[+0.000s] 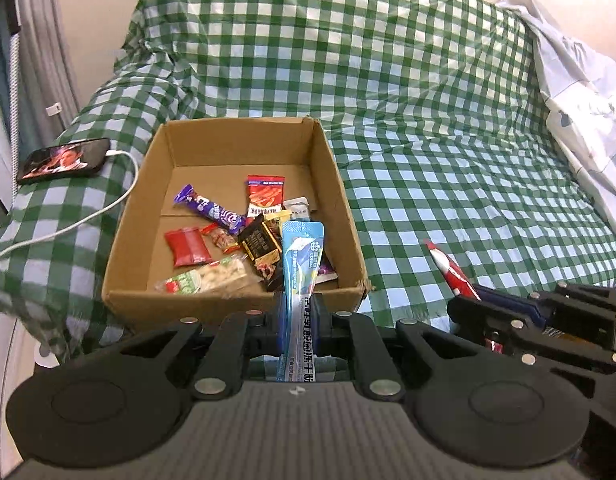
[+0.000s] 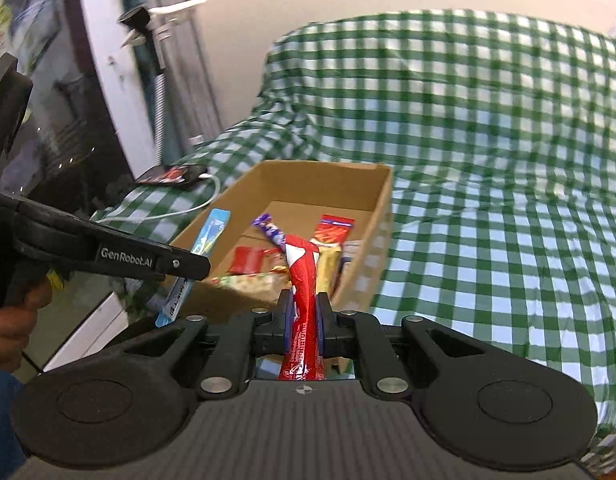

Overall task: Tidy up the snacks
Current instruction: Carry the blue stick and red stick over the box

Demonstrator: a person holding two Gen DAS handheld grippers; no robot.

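An open cardboard box (image 1: 343,200) (image 2: 381,216) sits on a sofa under green checked cloth and holds several snack packets, among them a purple bar (image 1: 210,210) and a red sachet (image 1: 188,246). My left gripper (image 1: 299,312) is shut on a light blue stick packet (image 1: 302,268), held upright just before the box's near wall. My right gripper (image 2: 304,312) is shut on a long red packet (image 2: 302,280), in front of the box's near right corner. In the left wrist view the right gripper (image 1: 487,300) and its red packet (image 1: 447,268) show at lower right.
A phone (image 1: 64,159) with a lit screen and a white cable (image 1: 68,228) lie on the sofa arm left of the box. White cloth (image 1: 579,92) is heaped at the sofa's right end. A dark cabinet (image 2: 48,120) stands at left. A hand (image 2: 12,320) holds the left gripper.
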